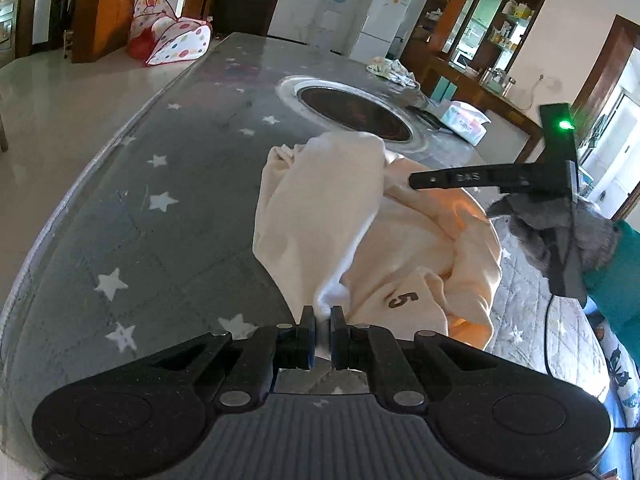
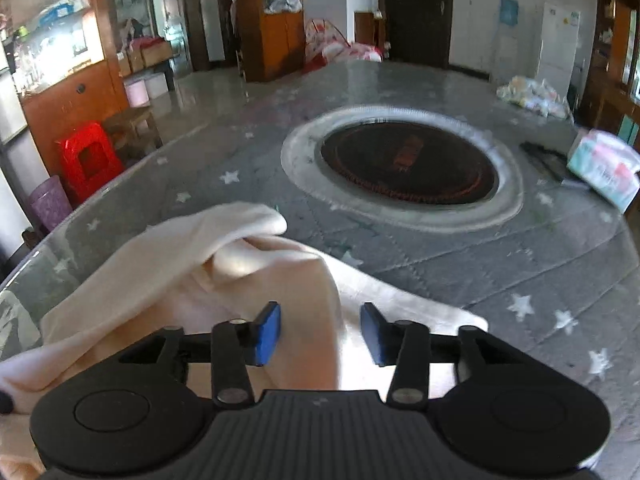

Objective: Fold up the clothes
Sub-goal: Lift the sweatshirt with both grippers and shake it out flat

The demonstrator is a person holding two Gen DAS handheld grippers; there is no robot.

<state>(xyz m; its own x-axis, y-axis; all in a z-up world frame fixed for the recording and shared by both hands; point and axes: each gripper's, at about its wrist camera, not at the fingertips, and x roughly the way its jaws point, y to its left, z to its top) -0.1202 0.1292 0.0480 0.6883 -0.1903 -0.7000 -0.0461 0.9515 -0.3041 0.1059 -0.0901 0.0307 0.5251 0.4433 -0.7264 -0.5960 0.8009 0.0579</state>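
Note:
A cream garment (image 1: 400, 248) with a dark "5" printed on it lies bunched on the grey star-patterned table (image 1: 140, 220). My left gripper (image 1: 323, 322) is shut on a white edge of the garment, which is drawn up taut toward it. My right gripper (image 2: 320, 330) is open, hovering just above the same cream garment (image 2: 168, 280), with cloth under and between its blue pads (image 2: 267, 330). The right gripper also shows in the left wrist view (image 1: 416, 180), reaching in from the right over the garment.
A round sunken burner (image 2: 408, 160) with a metal rim sits in the table's middle. A tissue pack (image 2: 604, 168) and a crumpled bag (image 2: 532, 94) lie at the far right. A red stool (image 2: 90, 160) stands on the floor left.

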